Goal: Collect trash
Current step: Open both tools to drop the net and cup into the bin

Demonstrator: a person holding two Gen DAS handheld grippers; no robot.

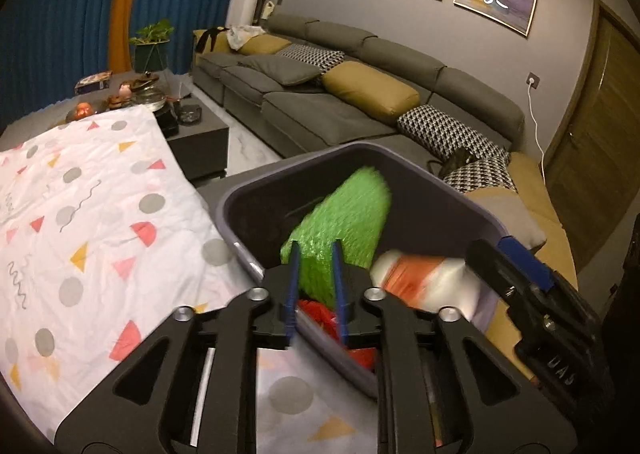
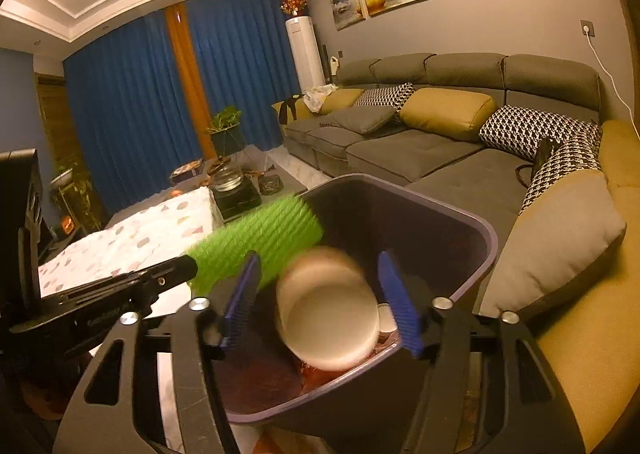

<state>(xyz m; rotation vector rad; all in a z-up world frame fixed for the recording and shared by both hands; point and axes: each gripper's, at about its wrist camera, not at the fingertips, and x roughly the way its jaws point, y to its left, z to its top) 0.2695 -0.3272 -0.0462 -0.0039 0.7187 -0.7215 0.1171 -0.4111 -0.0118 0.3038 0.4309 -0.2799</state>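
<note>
A dark purple bin (image 1: 400,162) (image 2: 476,230) stands below both grippers. My left gripper (image 1: 316,286) has its blue fingers slightly apart around the lower end of a green crinkled bag (image 1: 344,222), which is blurred over the bin; it also shows in the right wrist view (image 2: 260,242). My right gripper (image 2: 320,306) is open, and a white and orange cup (image 2: 328,314) is blurred between its fingers over the bin, touching neither; it also shows in the left wrist view (image 1: 424,278). Red trash (image 1: 320,312) lies in the bin.
A table with a white patterned cloth (image 1: 80,222) (image 2: 132,238) lies to the left of the bin. Behind it, a dark table (image 1: 188,122) carries a glass pot and small items. A grey sofa (image 1: 360,94) (image 2: 420,150) with cushions runs along the wall behind the bin.
</note>
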